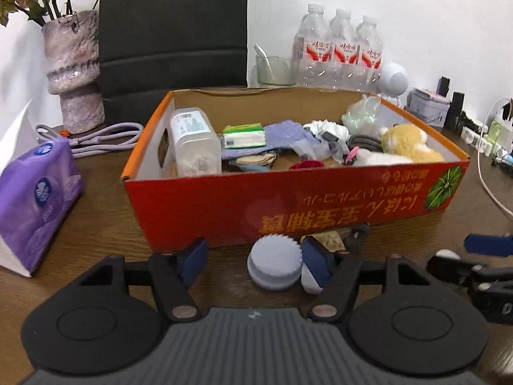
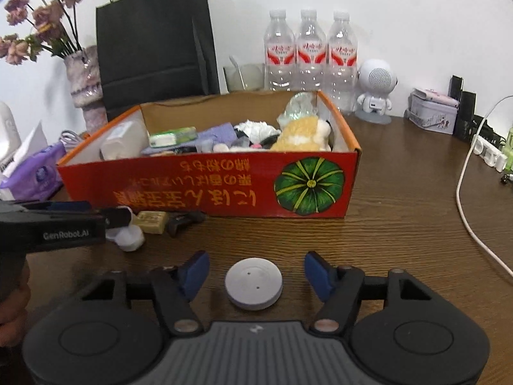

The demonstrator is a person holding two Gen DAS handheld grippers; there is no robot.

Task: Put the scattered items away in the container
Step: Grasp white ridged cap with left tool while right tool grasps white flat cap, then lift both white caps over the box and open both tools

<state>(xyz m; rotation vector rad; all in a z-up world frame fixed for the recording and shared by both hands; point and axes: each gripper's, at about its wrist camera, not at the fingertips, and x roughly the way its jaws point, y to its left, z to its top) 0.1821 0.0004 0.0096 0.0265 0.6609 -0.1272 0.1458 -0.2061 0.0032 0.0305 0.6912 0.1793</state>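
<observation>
Left tongs [image 1: 253, 261] gape around a pale ridged round cap [image 1: 275, 266]; right tongs [image 2: 256, 274] gape around a flat grey disc [image 2: 254, 283], near the red cardboard box [image 2: 205, 189] on the wooden counter [image 2: 400, 224].

Left gripper [image 1: 253, 261] at 6 o'clock, jaws apart, no pad contact. Ridged grey cap [image 1: 275, 262] lies on the wooden table [image 1: 105, 218] between the fingers, closer to the right one. Red cardboard box [image 1: 288, 199] at centre, holding a plush toy [image 1: 407, 142] and white bottle [image 1: 194, 141]. Purple tissue pack [image 1: 35, 199] at 9 o'clock.
</observation>
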